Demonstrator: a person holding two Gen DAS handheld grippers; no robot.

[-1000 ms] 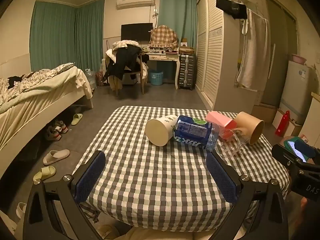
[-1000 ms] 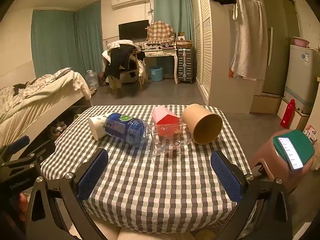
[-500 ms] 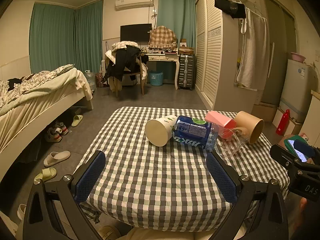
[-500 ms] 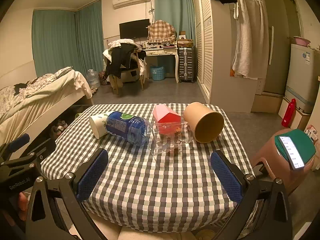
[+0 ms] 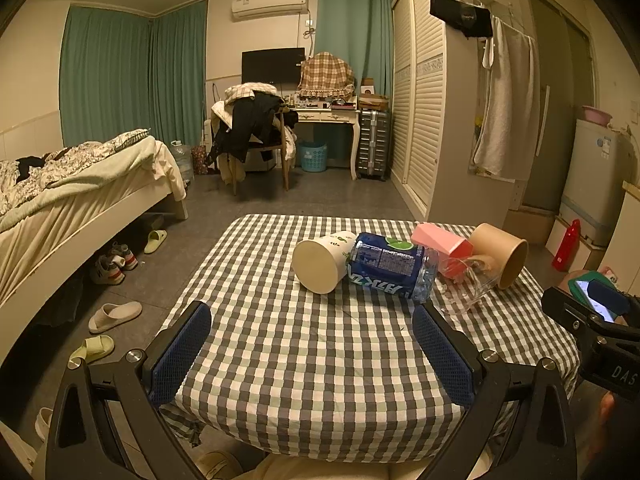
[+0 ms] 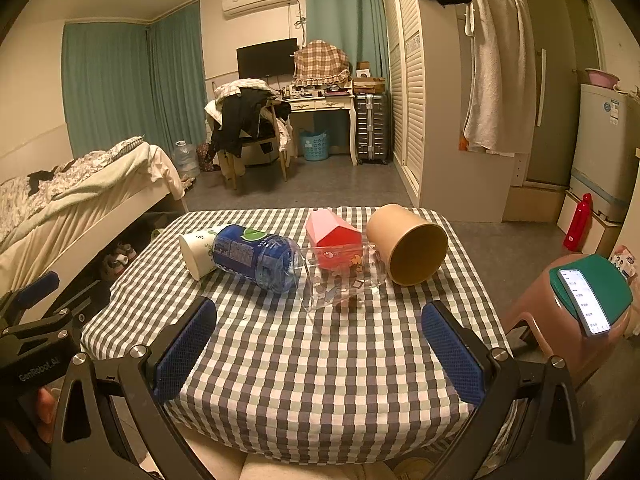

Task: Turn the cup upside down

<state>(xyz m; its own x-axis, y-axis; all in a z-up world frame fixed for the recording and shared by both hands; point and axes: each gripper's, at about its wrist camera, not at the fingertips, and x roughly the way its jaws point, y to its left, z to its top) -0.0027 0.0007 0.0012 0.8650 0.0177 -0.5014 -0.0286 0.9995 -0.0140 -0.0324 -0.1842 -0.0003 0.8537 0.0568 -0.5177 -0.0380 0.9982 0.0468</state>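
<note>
Several cups lie on their sides in a row on the checked table (image 5: 320, 360): a white paper cup (image 5: 322, 260) (image 6: 196, 250), a blue cup (image 5: 390, 270) (image 6: 256, 256), a clear glass cup (image 5: 466, 292) (image 6: 340, 280), a pink cup (image 5: 440, 244) (image 6: 334, 240) and a brown paper cup (image 5: 500, 254) (image 6: 408, 244). My left gripper (image 5: 312, 354) is open and empty over the table's near half. My right gripper (image 6: 318, 350) is open and empty, nearer than the glass cup.
A pink stool (image 6: 560, 320) with a green pad and a phone (image 6: 584, 300) stands right of the table. A bed (image 5: 60, 200) is at the left, with slippers (image 5: 114, 316) on the floor. A wardrobe (image 5: 432, 120) stands behind.
Both grippers have drifted very slightly; the cups have not moved.
</note>
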